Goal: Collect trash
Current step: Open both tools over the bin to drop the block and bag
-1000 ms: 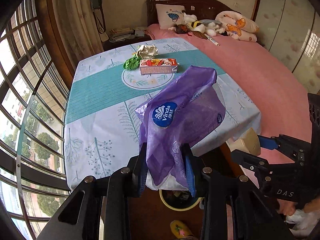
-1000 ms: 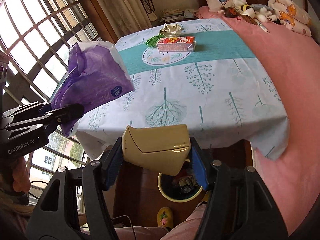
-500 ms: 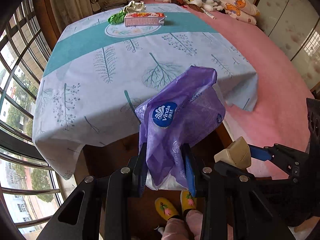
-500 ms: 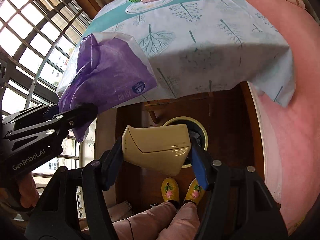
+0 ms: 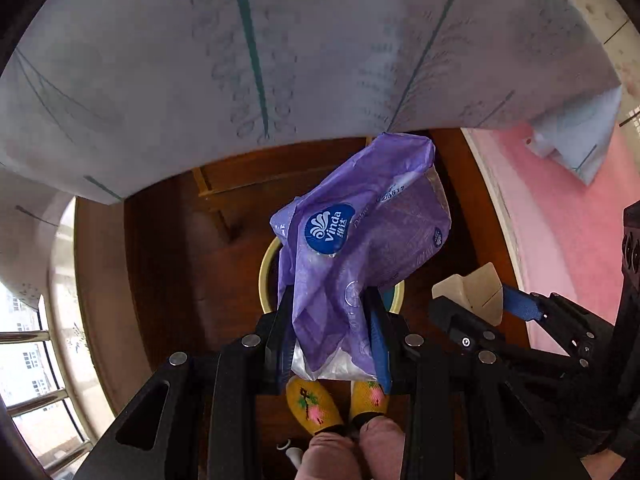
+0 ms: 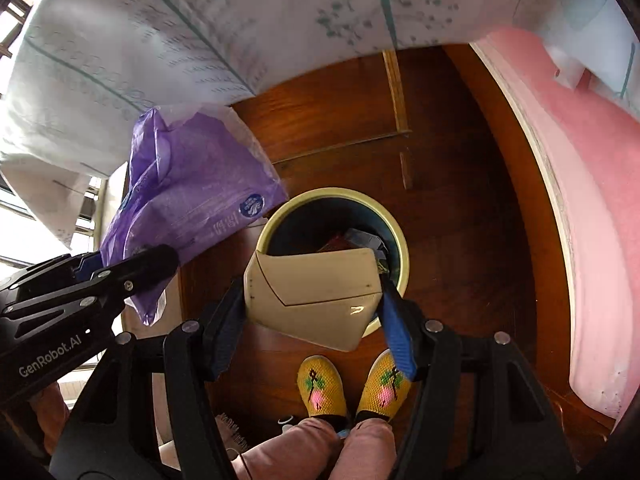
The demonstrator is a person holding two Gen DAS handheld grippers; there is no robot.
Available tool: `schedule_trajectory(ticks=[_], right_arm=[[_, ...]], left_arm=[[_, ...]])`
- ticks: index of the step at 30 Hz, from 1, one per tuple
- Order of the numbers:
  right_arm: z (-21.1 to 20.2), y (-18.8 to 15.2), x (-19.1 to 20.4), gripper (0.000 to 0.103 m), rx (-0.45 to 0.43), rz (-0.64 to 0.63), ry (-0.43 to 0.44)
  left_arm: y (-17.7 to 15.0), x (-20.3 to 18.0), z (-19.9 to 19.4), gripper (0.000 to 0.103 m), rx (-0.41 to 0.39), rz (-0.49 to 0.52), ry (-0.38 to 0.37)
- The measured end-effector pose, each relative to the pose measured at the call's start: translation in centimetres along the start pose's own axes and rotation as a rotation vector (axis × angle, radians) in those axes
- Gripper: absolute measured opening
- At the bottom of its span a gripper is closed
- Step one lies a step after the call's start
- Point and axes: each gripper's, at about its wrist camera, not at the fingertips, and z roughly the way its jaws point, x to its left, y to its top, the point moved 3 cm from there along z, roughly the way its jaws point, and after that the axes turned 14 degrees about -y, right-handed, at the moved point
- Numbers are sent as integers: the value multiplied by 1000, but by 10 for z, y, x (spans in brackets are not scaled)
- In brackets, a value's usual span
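Below the tablecloth [image 5: 280,60], the left wrist view shows the left claw [image 5: 330,334] clenched on a purple bag [image 5: 360,248] over the bin [image 5: 265,272]; it looks light, limp and slippery. The right wrist view shows the right claw [image 6: 310,320] clamping a beige carton [image 6: 312,296], probably light and crushable, above the bin [image 6: 394,240].

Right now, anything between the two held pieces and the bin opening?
Nothing visible. The beige carton in the right claw hangs over the bin mouth; the purple wrapper in the left claw overlaps its rim, both clear of the tablecloth.
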Motion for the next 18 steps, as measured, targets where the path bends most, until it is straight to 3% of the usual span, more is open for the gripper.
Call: schedule_trajectory(ticks=[6, 9, 12, 15, 18], right_arm=[[75, -3, -10, 59, 35, 30, -4], [101, -3, -18, 60, 59, 57, 39], [121, -2, -25, 62, 105, 96, 77], [128, -6, -29, 72, 92, 115, 73], [132, -9, -31, 74, 85, 120, 81]], left_arm=[[1, 29, 67, 32, 47, -32, -33], [1, 37, 87, 32, 59, -24, -40], [4, 42, 100, 34, 72, -12, -48], [3, 41, 110, 38, 97, -3, -62], [2, 42, 119, 42, 112, 10, -76]])
